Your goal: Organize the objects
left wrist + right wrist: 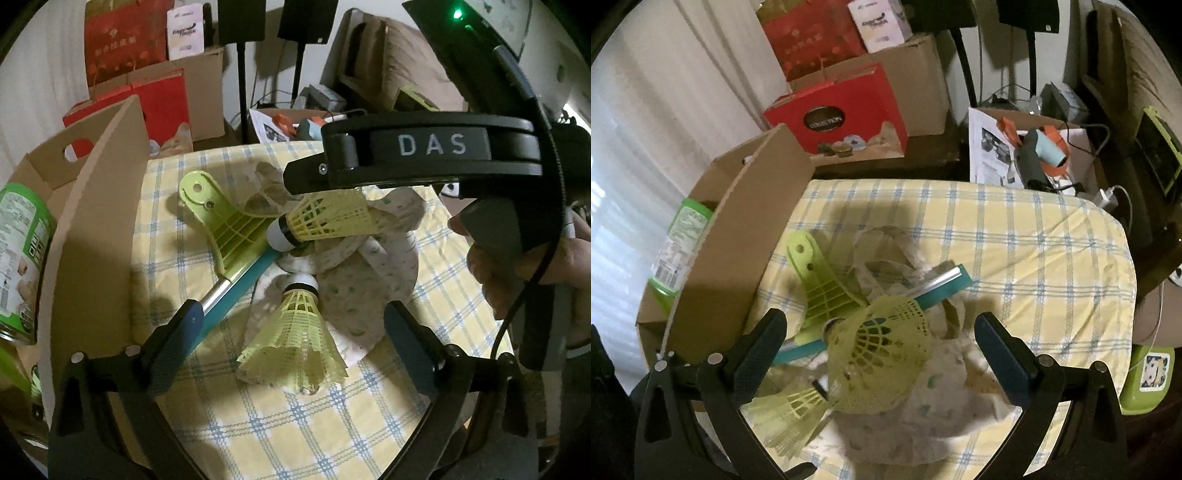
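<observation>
Two yellow shuttlecocks lie on a patterned white cloth (373, 266) on the checked table. One shuttlecock (295, 332) lies between my left gripper's (293, 325) open fingers. The other shuttlecock (325, 221) lies under the right gripper's body; in the right wrist view it (879, 362) sits between my right gripper's (881, 339) open fingers, with the first shuttlecock (790, 417) at lower left. A lime-green and teal squeegee (236, 243) lies beside them, also in the right wrist view (827, 288).
An open cardboard box (92, 206) stands at the table's left edge with a green-labelled can (18, 258) inside. Red boxes (842, 114) and a box of tools (1034, 151) stand beyond the table. A green container (1148, 376) is at the right.
</observation>
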`<act>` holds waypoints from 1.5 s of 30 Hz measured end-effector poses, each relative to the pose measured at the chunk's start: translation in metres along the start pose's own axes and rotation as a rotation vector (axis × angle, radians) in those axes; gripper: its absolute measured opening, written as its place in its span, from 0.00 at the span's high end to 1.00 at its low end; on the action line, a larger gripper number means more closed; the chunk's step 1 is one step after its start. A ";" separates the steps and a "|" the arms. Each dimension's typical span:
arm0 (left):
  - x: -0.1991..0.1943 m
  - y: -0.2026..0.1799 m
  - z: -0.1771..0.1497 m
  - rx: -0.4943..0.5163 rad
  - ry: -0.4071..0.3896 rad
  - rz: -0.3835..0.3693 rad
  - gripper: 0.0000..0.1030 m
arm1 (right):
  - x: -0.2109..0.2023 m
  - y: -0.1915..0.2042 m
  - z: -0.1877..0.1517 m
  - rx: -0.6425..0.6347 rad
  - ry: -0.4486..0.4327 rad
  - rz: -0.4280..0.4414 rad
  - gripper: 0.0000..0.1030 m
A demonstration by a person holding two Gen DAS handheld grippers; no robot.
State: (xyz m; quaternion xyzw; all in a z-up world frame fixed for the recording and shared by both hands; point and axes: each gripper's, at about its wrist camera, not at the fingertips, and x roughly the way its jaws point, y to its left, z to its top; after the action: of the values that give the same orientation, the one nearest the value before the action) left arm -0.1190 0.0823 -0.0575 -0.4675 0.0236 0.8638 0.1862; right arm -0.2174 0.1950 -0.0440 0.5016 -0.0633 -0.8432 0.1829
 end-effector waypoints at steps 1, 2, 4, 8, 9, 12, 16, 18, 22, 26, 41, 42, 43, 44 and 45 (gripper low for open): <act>0.001 0.001 0.000 -0.003 0.004 -0.004 0.09 | 0.002 -0.001 0.000 0.004 0.006 0.003 0.02; 0.002 0.001 -0.001 -0.006 0.006 -0.006 0.12 | 0.004 -0.001 0.000 0.007 0.009 0.005 0.03; 0.003 0.002 -0.002 -0.013 0.011 -0.012 0.17 | 0.007 -0.001 -0.001 0.012 0.016 0.012 0.07; 0.007 0.002 -0.004 -0.023 0.024 -0.026 0.30 | 0.016 -0.002 -0.005 0.017 0.041 0.001 0.25; 0.007 0.001 -0.005 -0.022 0.029 -0.031 0.33 | 0.017 -0.002 -0.005 0.021 0.046 0.003 0.28; 0.012 -0.002 -0.009 -0.016 0.045 -0.032 0.38 | 0.018 -0.002 -0.007 0.025 0.047 0.009 0.30; 0.015 -0.001 -0.011 -0.031 0.055 -0.015 0.54 | 0.014 0.001 -0.009 0.013 0.040 0.011 0.43; 0.014 0.002 -0.012 -0.046 0.056 -0.021 0.59 | 0.010 0.006 -0.011 -0.008 0.032 0.014 0.48; 0.009 0.006 -0.013 -0.069 0.052 -0.026 0.66 | -0.002 0.013 -0.015 -0.028 0.006 0.014 0.60; 0.002 0.006 -0.012 -0.064 0.036 -0.019 0.70 | -0.012 0.020 -0.018 -0.039 -0.006 0.028 0.67; 0.006 0.011 -0.011 -0.073 0.049 0.005 0.70 | 0.013 0.027 -0.039 -0.031 0.079 0.056 0.52; 0.006 0.011 -0.011 -0.073 0.049 0.005 0.71 | 0.010 0.026 -0.039 -0.022 0.072 0.069 0.59; 0.005 0.011 -0.011 -0.073 0.048 0.005 0.71 | 0.008 0.026 -0.039 -0.021 0.066 0.067 0.63; 0.003 0.011 -0.011 -0.074 0.044 0.001 0.71 | 0.005 0.027 -0.038 -0.025 0.058 0.065 0.64; 0.001 0.012 -0.010 -0.074 0.041 -0.002 0.71 | 0.002 0.027 -0.037 -0.029 0.050 0.066 0.68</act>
State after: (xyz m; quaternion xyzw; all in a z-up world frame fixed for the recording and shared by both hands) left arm -0.1154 0.0695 -0.0658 -0.4916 -0.0049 0.8542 0.1691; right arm -0.1792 0.1718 -0.0562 0.5176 -0.0628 -0.8246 0.2195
